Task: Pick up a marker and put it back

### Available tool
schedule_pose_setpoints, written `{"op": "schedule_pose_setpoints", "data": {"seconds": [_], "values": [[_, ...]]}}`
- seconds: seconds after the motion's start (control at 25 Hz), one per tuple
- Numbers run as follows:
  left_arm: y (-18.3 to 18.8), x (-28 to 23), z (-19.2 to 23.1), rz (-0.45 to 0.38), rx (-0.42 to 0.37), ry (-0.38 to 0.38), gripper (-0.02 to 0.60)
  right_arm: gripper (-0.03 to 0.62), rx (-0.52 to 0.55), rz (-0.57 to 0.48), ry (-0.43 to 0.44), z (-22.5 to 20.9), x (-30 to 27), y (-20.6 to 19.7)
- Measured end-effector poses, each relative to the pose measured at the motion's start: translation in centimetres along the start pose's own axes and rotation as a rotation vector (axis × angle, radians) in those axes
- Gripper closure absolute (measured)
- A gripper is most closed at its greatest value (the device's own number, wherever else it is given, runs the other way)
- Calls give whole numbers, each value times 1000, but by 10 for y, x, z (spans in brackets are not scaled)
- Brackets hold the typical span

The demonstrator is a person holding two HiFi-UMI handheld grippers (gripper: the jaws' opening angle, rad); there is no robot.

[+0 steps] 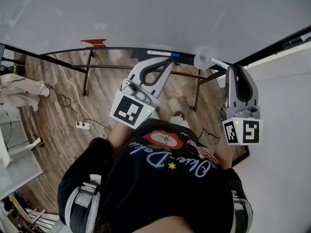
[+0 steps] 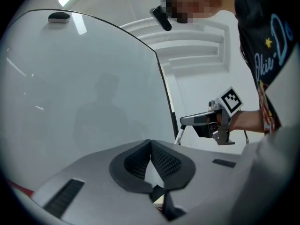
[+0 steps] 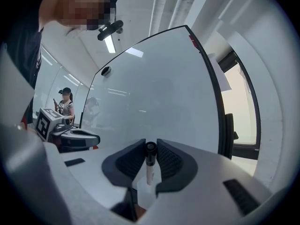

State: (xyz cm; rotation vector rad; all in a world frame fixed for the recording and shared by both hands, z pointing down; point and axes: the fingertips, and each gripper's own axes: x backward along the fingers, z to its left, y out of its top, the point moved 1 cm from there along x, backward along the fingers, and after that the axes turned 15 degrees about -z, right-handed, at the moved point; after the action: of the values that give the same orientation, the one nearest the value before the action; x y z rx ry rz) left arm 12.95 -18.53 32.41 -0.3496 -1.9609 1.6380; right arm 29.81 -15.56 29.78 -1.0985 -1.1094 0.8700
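A white marker with a black cap (image 3: 149, 165) stands between the pads of my right gripper (image 3: 150, 153), which is shut on it, cap end pointing at the whiteboard (image 3: 159, 88). In the head view the marker (image 1: 217, 62) sticks out of the right gripper (image 1: 232, 69) toward the board's lower edge (image 1: 146, 49). My left gripper (image 2: 150, 143) is shut with its tips touching and nothing between them, and it is held level in front of the board (image 2: 84, 88). In the head view the left gripper (image 1: 166, 63) is to the left of the right one.
On the board's ledge lie a red item (image 1: 95, 42) and a blue-and-white item (image 1: 164, 54). The board's dark stand legs (image 1: 86, 79) rise from a wooden floor with a power strip (image 1: 83, 125) and cable. A person (image 3: 65, 106) stands far off.
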Motion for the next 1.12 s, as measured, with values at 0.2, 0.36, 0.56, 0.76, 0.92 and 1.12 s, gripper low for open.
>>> {"op": "schedule_pose_setpoints", "data": {"seconds": [0.2, 0.36, 0.56, 0.76, 0.92, 1.12], "values": [[0, 0, 0, -2, 1, -1, 577, 522, 1, -7, 2, 2, 1, 5], [0, 0, -1, -1, 2, -1, 577, 522, -1, -8, 3, 2, 2, 4], [-1, 0, -1, 0, -5, 0, 577, 522, -3, -11, 6, 2, 2, 3], [-1, 1, 0, 4, -3, 6, 577, 522, -8, 1, 7, 1, 0, -3], [-1, 2, 2, 8, -8, 12, 577, 522, -10, 12, 12, 0, -4, -9], [0, 3, 5, 8, -13, 20, 577, 522, -4, 31, 17, -2, -9, -19]]}}
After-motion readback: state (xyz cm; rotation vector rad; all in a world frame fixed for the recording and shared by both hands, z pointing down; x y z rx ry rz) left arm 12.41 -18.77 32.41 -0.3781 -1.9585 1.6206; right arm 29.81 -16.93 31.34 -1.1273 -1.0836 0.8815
